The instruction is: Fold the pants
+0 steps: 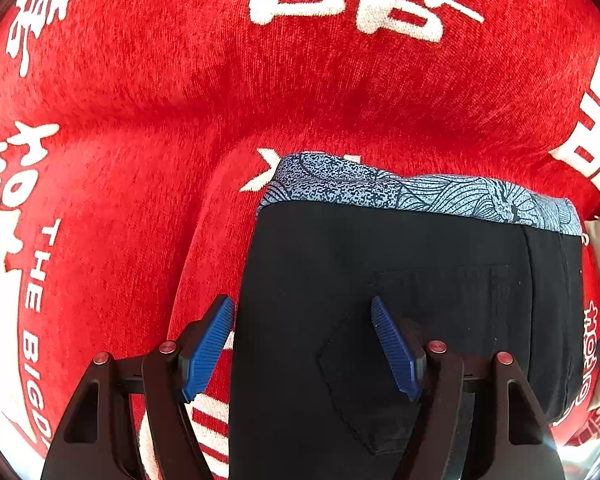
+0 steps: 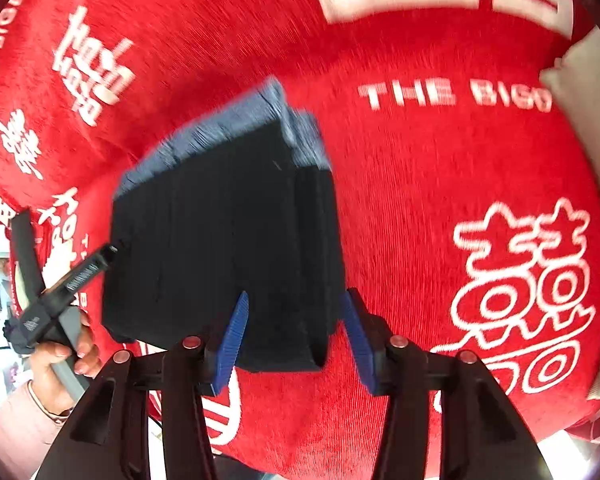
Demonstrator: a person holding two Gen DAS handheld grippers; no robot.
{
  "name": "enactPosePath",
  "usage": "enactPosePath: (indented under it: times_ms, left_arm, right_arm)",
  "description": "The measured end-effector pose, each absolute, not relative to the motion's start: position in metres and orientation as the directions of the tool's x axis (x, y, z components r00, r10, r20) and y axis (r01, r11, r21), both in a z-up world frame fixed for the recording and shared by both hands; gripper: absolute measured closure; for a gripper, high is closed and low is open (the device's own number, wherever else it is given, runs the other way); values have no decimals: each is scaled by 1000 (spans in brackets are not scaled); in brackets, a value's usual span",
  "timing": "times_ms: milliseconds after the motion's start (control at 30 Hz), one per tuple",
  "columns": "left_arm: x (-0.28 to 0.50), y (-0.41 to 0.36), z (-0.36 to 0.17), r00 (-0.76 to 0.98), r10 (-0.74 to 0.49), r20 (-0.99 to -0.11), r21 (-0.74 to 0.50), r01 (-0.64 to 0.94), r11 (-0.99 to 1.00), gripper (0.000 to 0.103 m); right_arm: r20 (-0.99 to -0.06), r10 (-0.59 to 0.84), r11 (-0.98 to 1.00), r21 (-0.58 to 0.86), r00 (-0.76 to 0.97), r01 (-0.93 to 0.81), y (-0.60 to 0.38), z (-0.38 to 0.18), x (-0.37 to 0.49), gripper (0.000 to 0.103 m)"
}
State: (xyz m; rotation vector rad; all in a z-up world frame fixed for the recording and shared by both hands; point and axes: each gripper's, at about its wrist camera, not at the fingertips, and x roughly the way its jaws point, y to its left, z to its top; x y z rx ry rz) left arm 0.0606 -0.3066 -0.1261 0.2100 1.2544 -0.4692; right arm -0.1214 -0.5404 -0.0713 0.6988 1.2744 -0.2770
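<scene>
In the left wrist view, the black pants lie folded into a compact stack on a red blanket printed with white characters, the patterned blue-grey waistband along the far edge and a stitched back pocket facing up. The left gripper hangs over the near left part of the stack with its jaws spread wide and nothing between them: one blue pad sits just outside the left edge of the fabric, the other over the pocket. That straddling pose suggests it is either lining up on the edge for another fold or has simply let the cloth go; I cannot tell which. In the right wrist view, which is blurred by motion, the same pants appear as a thick, squared bundle with several layers showing at the right side, so the folding looks nearly done. The right gripper is released too, its jaws standing on either side of the near right corner of the bundle, close to the cloth but not pinching it, likely placed there to square or press the stack. At the left edge the left gripper shows from the side, held in a hand, reaching toward the bundle's left edge.
</scene>
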Motion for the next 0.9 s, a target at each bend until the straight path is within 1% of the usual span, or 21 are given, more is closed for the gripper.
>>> enactPosePath:
  times_ms: [33, 67, 133, 200, 367, 433, 533, 600, 700, 900]
  left_arm:
    - [60, -307, -126, 232, -225, -946, -101, 448, 888, 30]
    - [61, -306, -126, 230, -226, -946, -105, 444, 890, 30]
    - [61, -306, -126, 230, -228, -946, -108, 440, 891, 30]
    - [60, -306, -126, 232, -228, -946, -105, 444, 890, 30]
    - [60, -306, -126, 235, -230, -944, -105, 446, 889, 30]
    - [60, -305, -127, 236, -227, -945, -103, 442, 891, 26]
    - [62, -302, -129, 228, -233, -945, -116, 431, 895, 24]
    - [65, -301, -130, 226, -226, -948, -113, 423, 899, 18]
    - [67, -300, -132, 212, -229, -950, -122, 420, 899, 18]
    - [66, -303, -129, 225, -205, -953, -91, 432, 897, 18]
  right_arm:
    - [-937, 164, 777, 315, 307, 545, -538, -63, -118, 37]
    - [-936, 145, 792, 305, 322, 529, -534, -56, -113, 31]
    - [-931, 130, 825, 292, 340, 484, -521, -47, -100, 28]
    - [-934, 117, 859, 267, 338, 438, -509, -45, -88, 23]
    - [-945, 138, 888, 251, 297, 385, -485, -67, -68, 23]
    - [-960, 136, 886, 228, 244, 404, -487, -85, -70, 23]
    - [-971, 110, 878, 195, 212, 437, -490, -101, -75, 19]
    - [-967, 133, 857, 222, 217, 464, -497, -108, -81, 16]
    - [-962, 141, 849, 240, 236, 471, -500, -106, -86, 16]
    - [-969, 117, 867, 206, 217, 454, -493, -109, -85, 14]
